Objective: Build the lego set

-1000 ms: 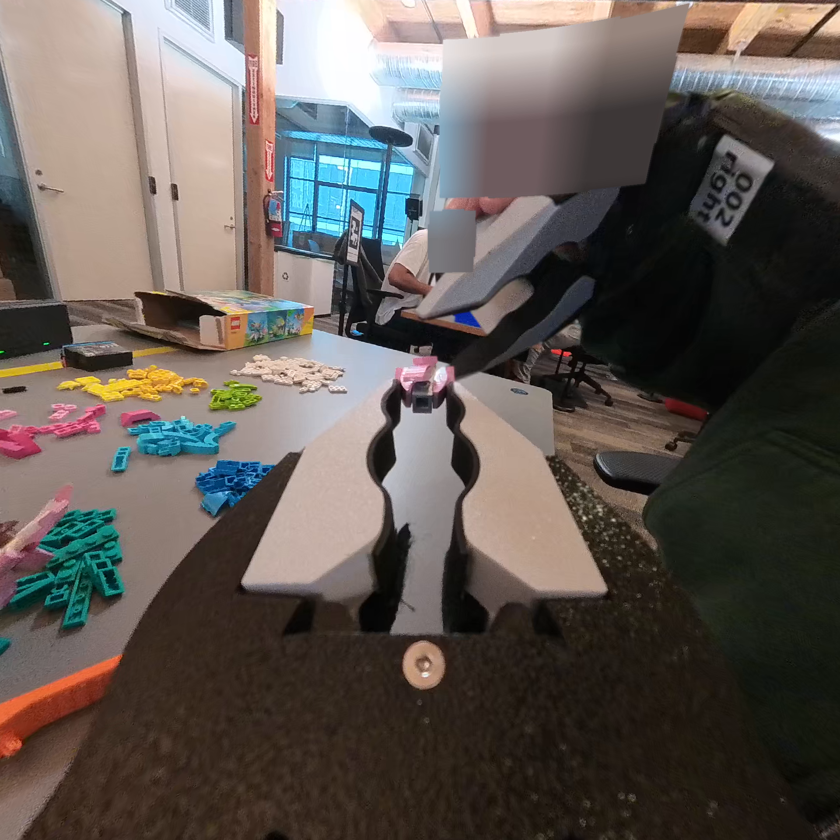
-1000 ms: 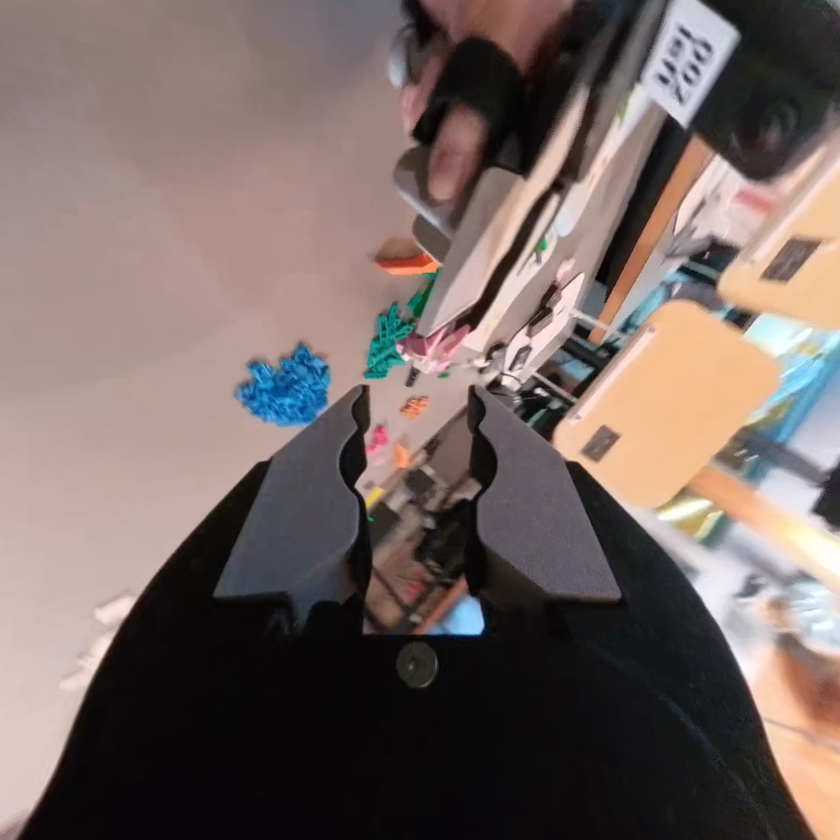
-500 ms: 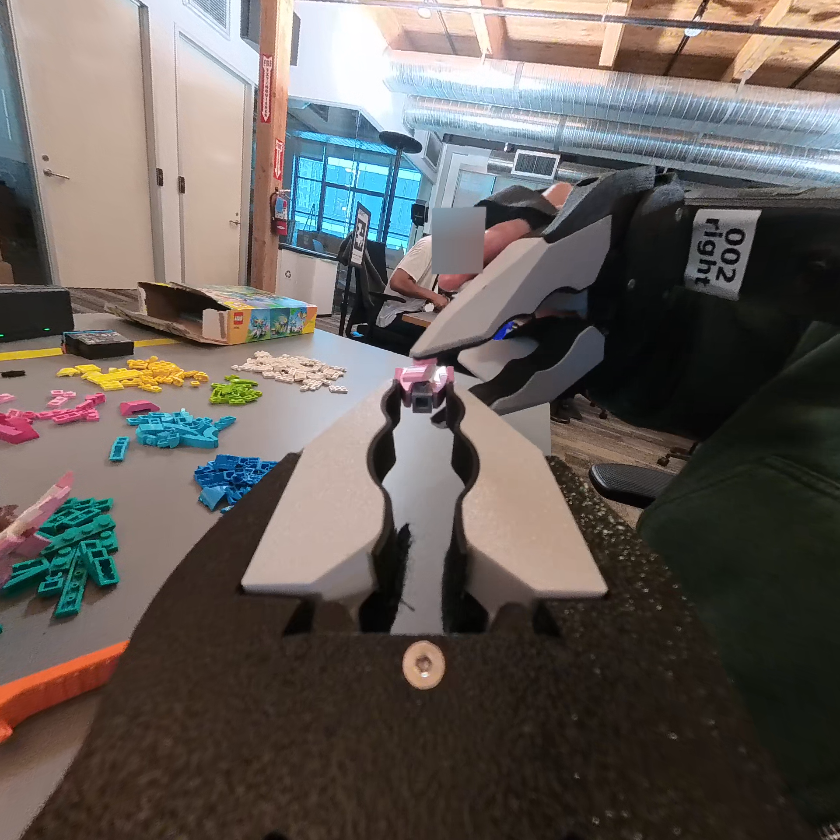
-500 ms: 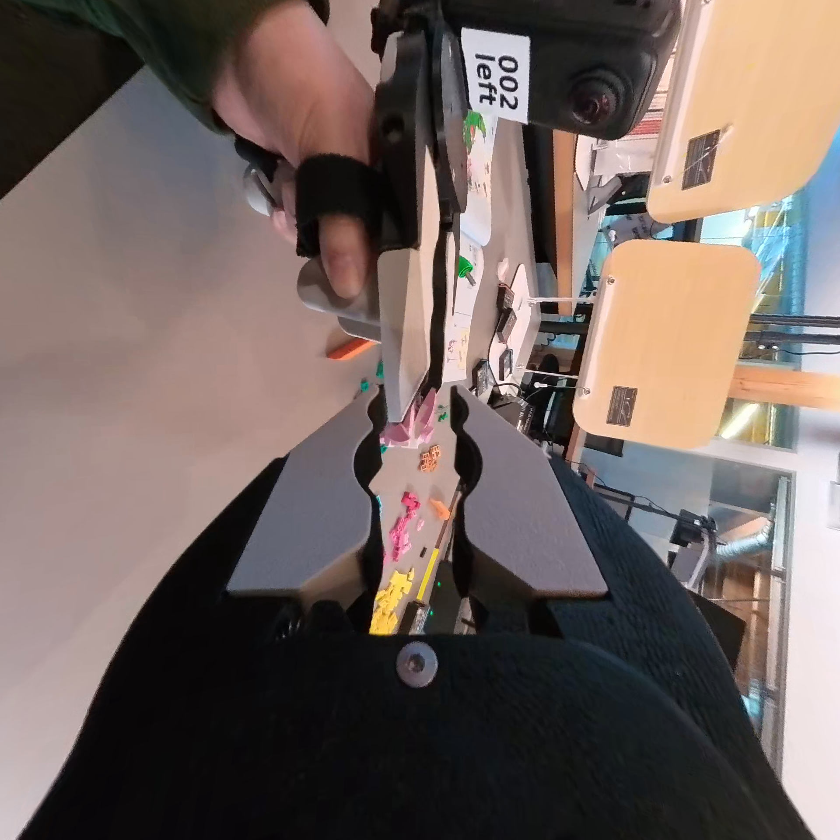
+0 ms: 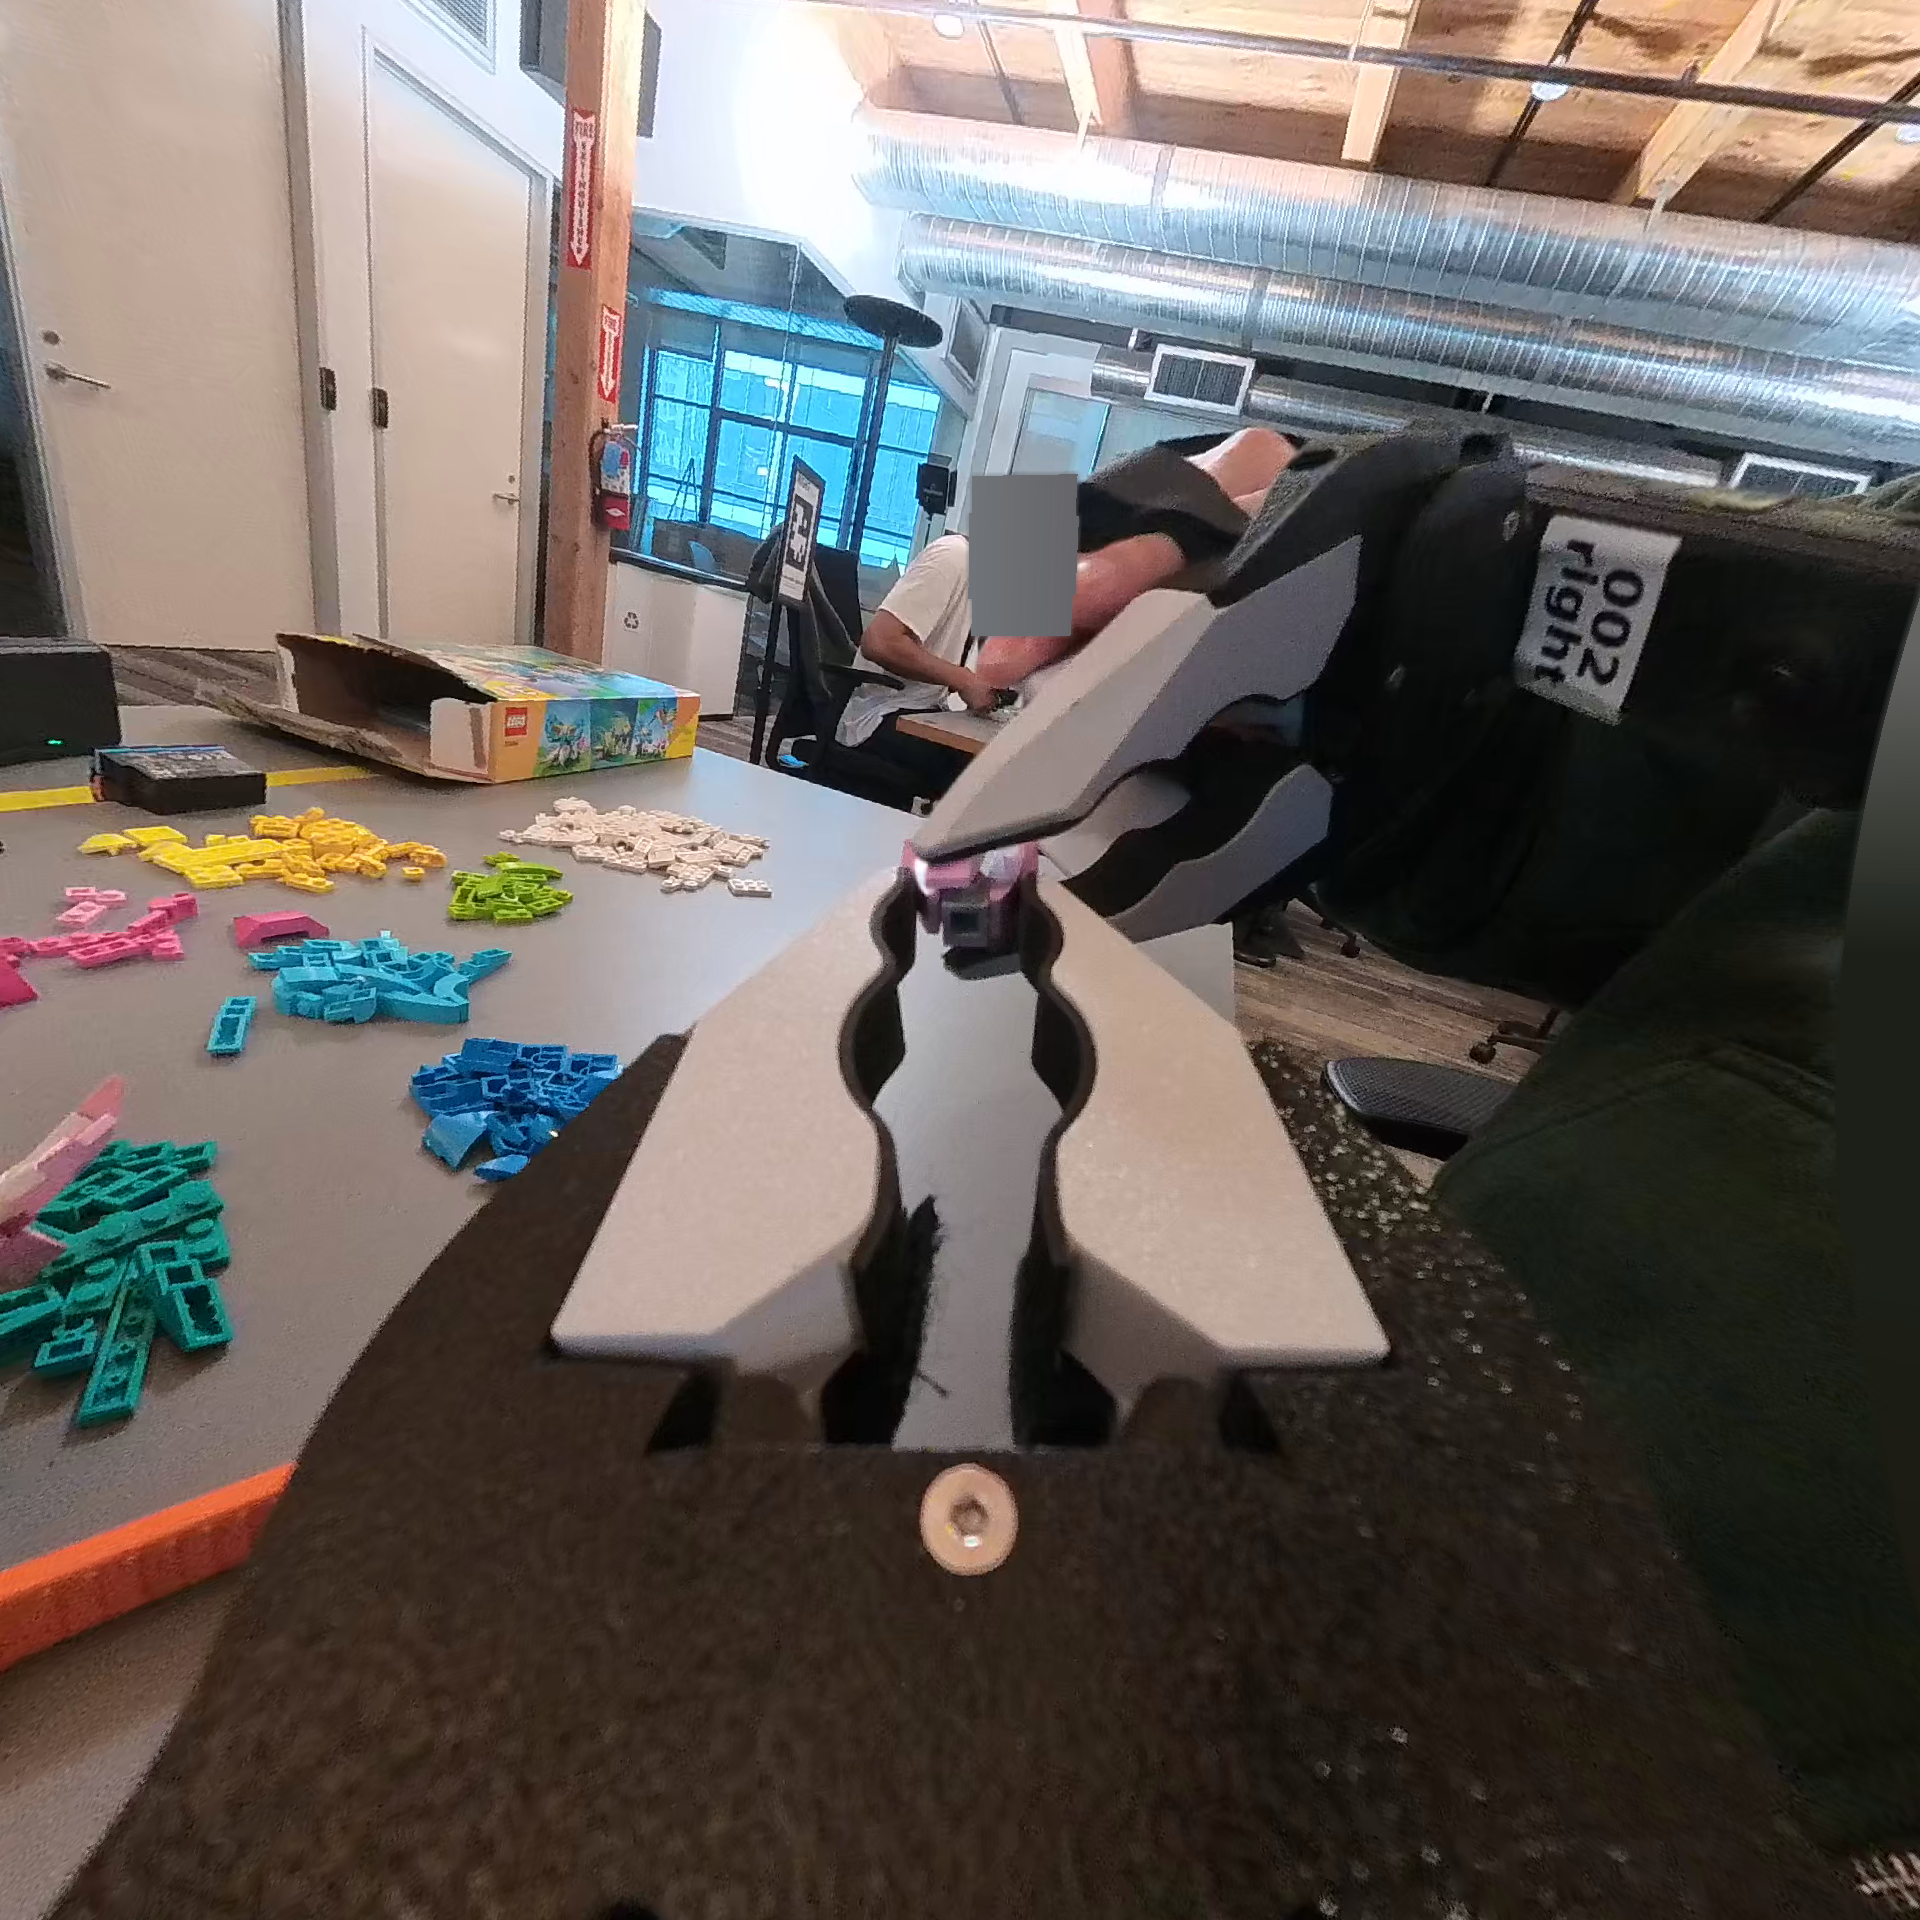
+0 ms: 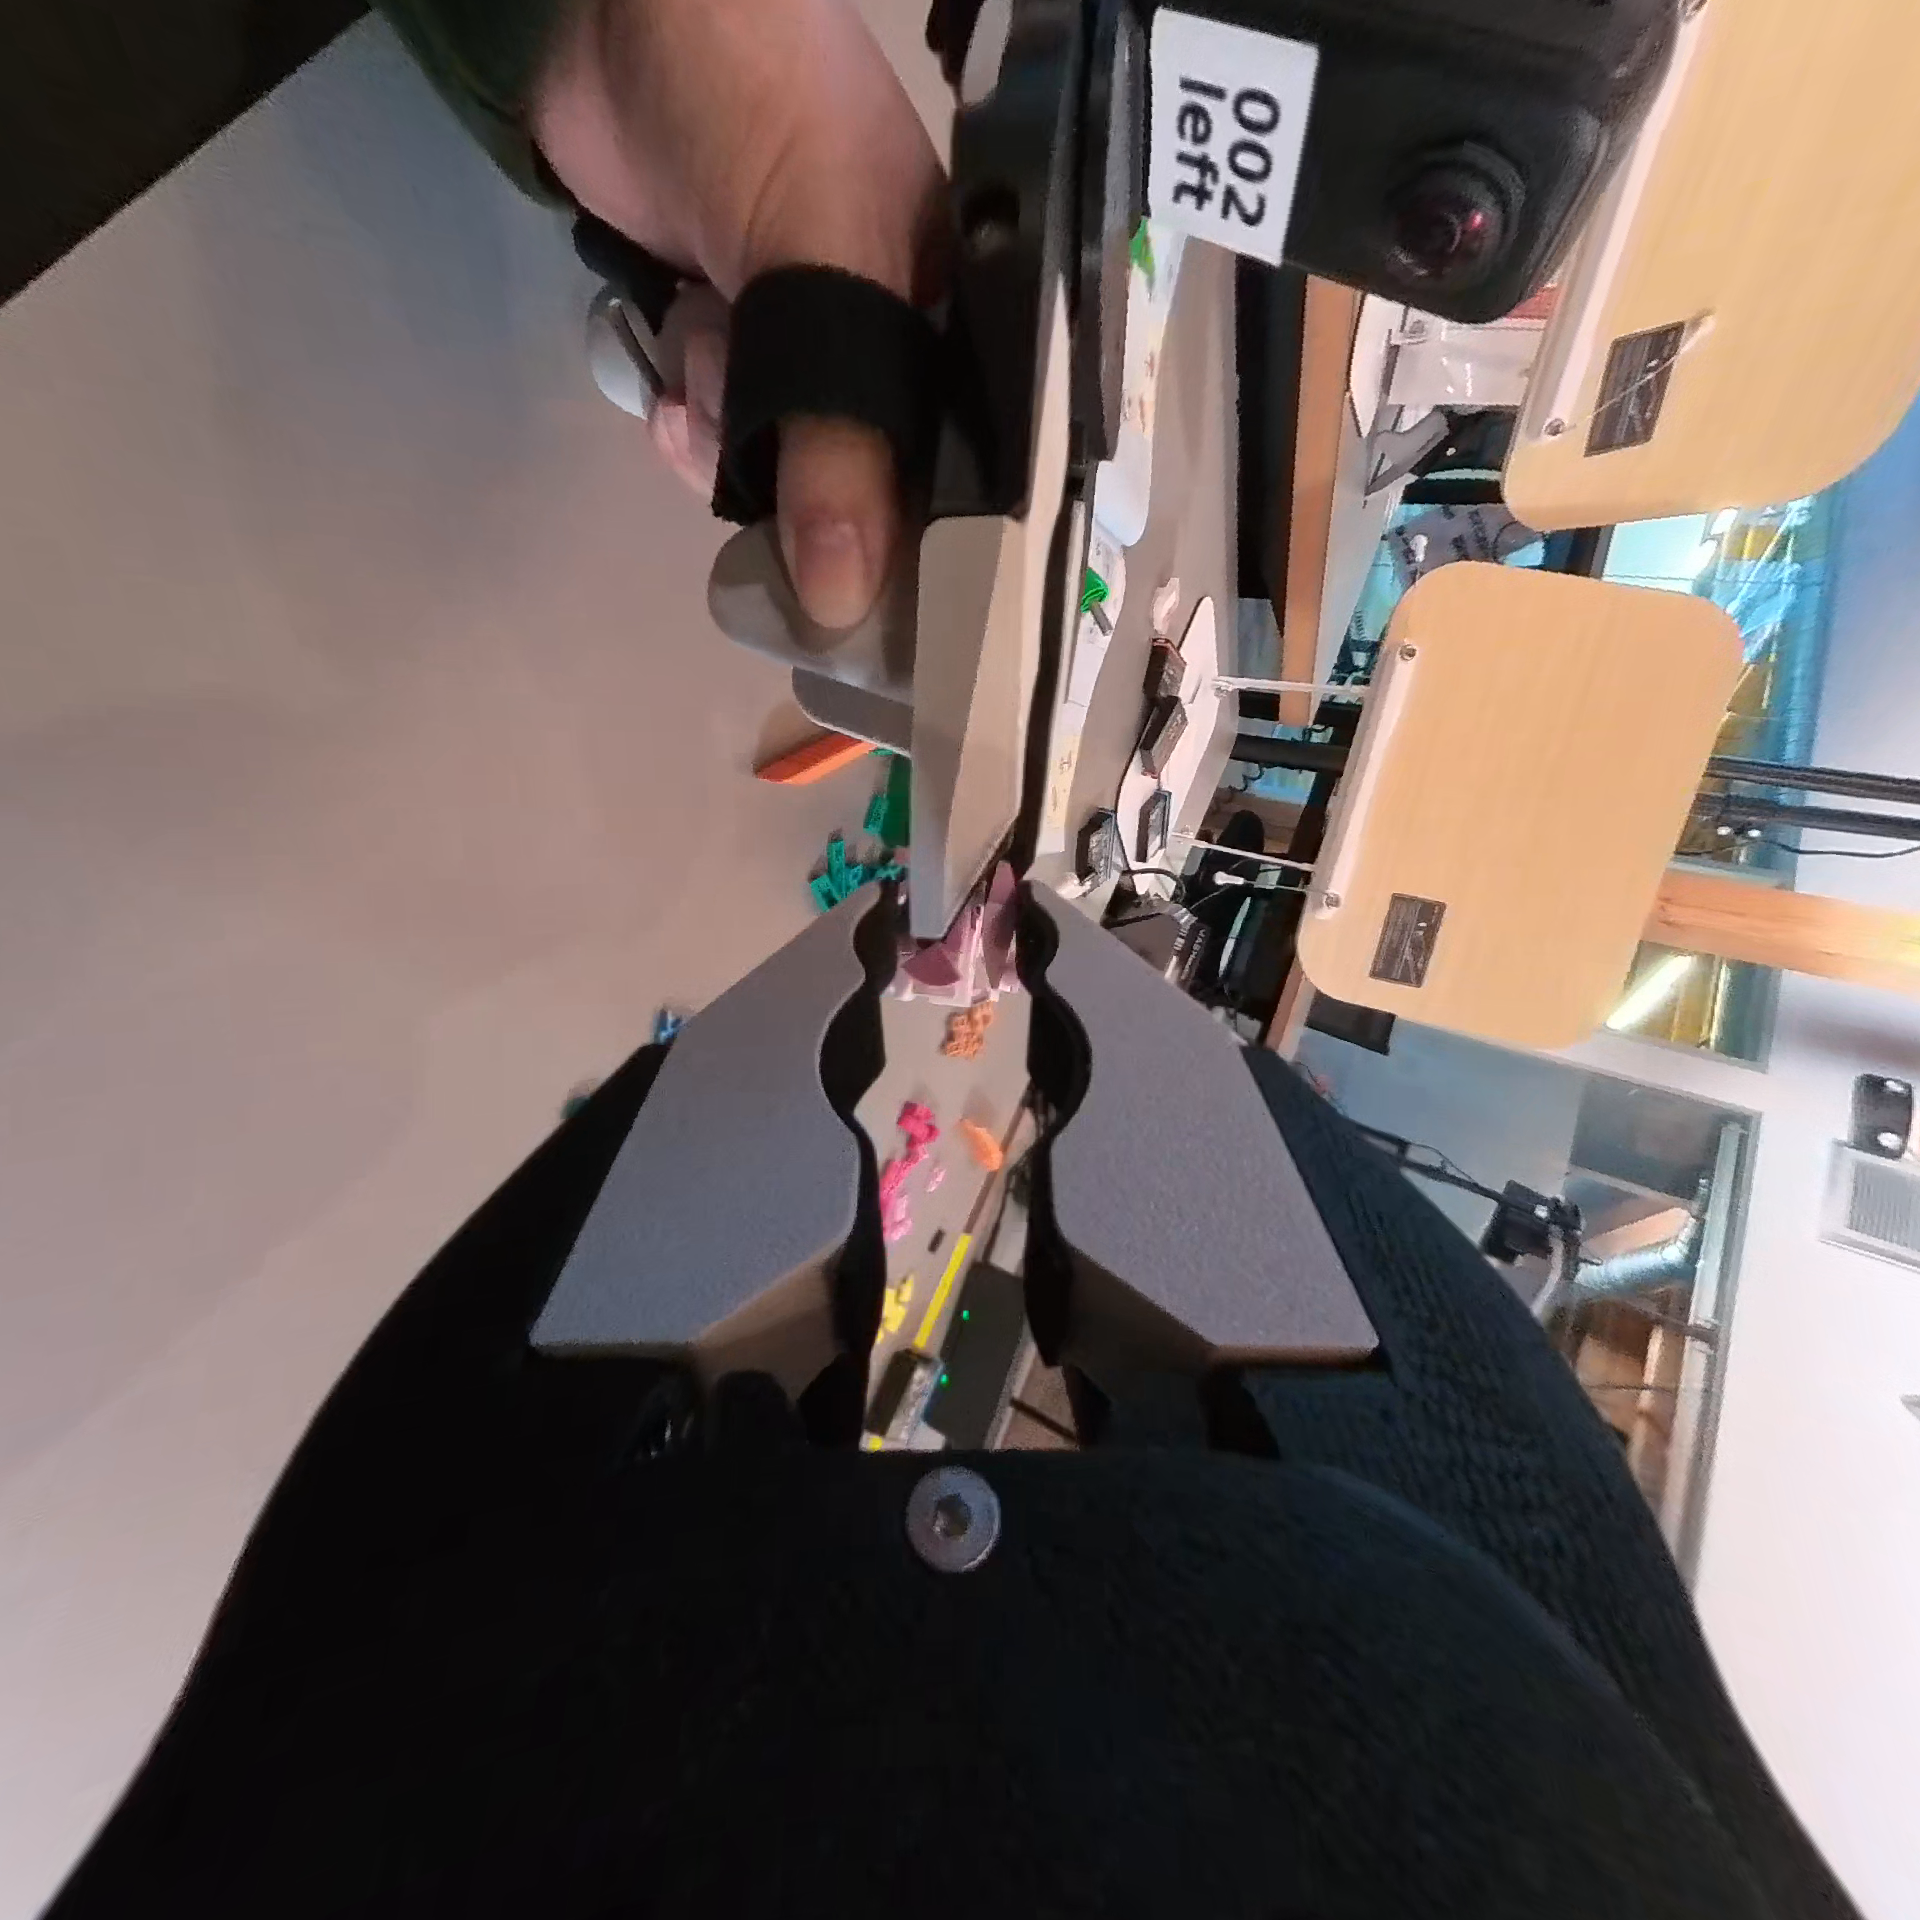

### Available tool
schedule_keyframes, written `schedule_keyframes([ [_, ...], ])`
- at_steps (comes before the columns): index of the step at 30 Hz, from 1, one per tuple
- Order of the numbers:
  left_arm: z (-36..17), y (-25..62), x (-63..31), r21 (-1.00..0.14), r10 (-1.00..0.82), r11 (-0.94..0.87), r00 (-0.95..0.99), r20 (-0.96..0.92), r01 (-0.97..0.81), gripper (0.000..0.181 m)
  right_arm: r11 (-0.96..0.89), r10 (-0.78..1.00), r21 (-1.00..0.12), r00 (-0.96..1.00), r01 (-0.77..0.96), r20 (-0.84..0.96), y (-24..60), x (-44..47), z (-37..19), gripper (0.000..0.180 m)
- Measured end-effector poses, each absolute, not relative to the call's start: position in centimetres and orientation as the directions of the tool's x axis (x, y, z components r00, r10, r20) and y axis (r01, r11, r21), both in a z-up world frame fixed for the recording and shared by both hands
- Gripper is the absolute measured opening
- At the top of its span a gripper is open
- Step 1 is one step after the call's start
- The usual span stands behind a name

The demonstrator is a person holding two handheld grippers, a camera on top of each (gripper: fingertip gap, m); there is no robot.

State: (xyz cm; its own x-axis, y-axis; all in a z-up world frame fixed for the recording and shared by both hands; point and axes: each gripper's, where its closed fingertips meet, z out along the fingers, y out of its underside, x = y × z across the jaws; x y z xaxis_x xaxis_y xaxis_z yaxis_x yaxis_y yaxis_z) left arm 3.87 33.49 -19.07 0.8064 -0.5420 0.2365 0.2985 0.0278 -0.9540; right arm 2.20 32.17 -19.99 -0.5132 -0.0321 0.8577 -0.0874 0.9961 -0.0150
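My left gripper (image 5: pixel 968 906) is shut on a small pink and grey lego assembly (image 5: pixel 971 883) and holds it in the air above the grey table (image 5: pixel 312 1195). My right gripper (image 6: pixel 958 914) comes in from the right. Its fingers (image 5: pixel 1122 707) lie over the top of the assembly and beside it. In the right wrist view the jaws stand narrow against both sides of the pink assembly (image 6: pixel 961 961), with a left gripper finger (image 6: pixel 966 727) between them. A hand (image 6: pixel 748 166) holds the left gripper.
Sorted piles lie on the table: green bricks (image 5: pixel 125 1247), blue (image 5: pixel 509 1091), cyan (image 5: pixel 364 977), lime (image 5: pixel 509 894), yellow (image 5: pixel 260 852), white (image 5: pixel 644 842), pink (image 5: pixel 104 935). An open lego box (image 5: pixel 499 707) stands at the back. An orange tool (image 5: pixel 125 1558) lies near the front edge. My two grippers' fingertips are within a few centimetres of each other.
My right gripper has swung in from above and right, and its jaws have narrowed around the pink assembly. My left gripper has held the assembly still.
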Motion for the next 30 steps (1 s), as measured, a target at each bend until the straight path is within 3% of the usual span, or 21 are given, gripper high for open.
schedule_keyframes([
  [16,-20.0,33.2,6.2,-0.976,-0.615,-0.051,0.764,0.197,0.211,0.017,0.938,-0.314,0.144,-0.591,-0.316,0.743,31.8,4.8,-21.1,0.017],
  [25,-18.8,33.0,5.6,-0.956,-0.602,-0.026,0.759,0.247,0.291,0.023,0.974,-0.04,-0.087,-0.537,-0.208,0.842,31.8,3.8,-19.6,0.018],
  [30,-18.0,32.8,5.3,-0.951,-0.589,-0.014,0.766,0.257,0.308,0.026,0.971,0.025,-0.13,-0.456,-0.202,0.89,31.7,3.6,-18.5,0.018],
])
